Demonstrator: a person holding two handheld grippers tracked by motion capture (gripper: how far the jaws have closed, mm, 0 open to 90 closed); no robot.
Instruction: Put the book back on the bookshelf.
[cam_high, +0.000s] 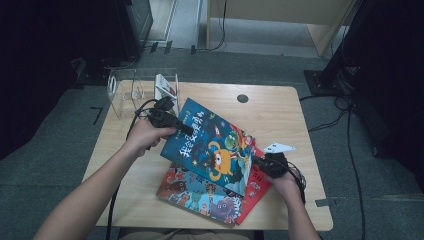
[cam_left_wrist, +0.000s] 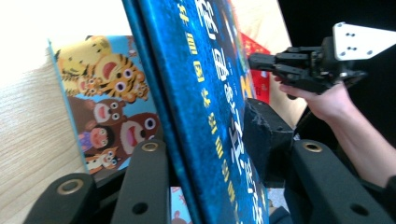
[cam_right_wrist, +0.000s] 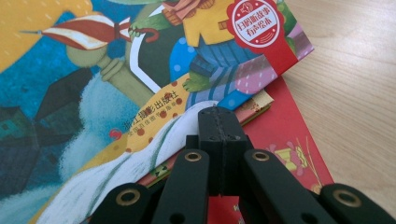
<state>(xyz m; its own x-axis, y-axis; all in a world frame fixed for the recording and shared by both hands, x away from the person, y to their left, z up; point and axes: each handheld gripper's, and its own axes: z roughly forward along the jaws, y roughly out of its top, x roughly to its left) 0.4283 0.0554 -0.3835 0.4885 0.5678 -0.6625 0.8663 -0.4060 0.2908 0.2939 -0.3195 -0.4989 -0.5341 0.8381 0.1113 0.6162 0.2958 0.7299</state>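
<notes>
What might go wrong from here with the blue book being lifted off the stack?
1. The left gripper holds the tilted blue book only near one edge, so it may slip or swing down.
2. The right gripper, jaws shut, rests at the stack's corner; the red book below could get pushed along.
3. The clear stand sits close behind; the book might knock it.

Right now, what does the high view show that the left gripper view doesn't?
The high view adds the clear stand at the table's far left corner, the round hole in the tabletop, and the left gripper itself at the blue book's upper edge. The left gripper view adds a close look at that edge between its own jaws, and tiger and bear faces on the animal-cover book beneath. Shared: the blue book, the right gripper, the red book and the wooden table.
</notes>
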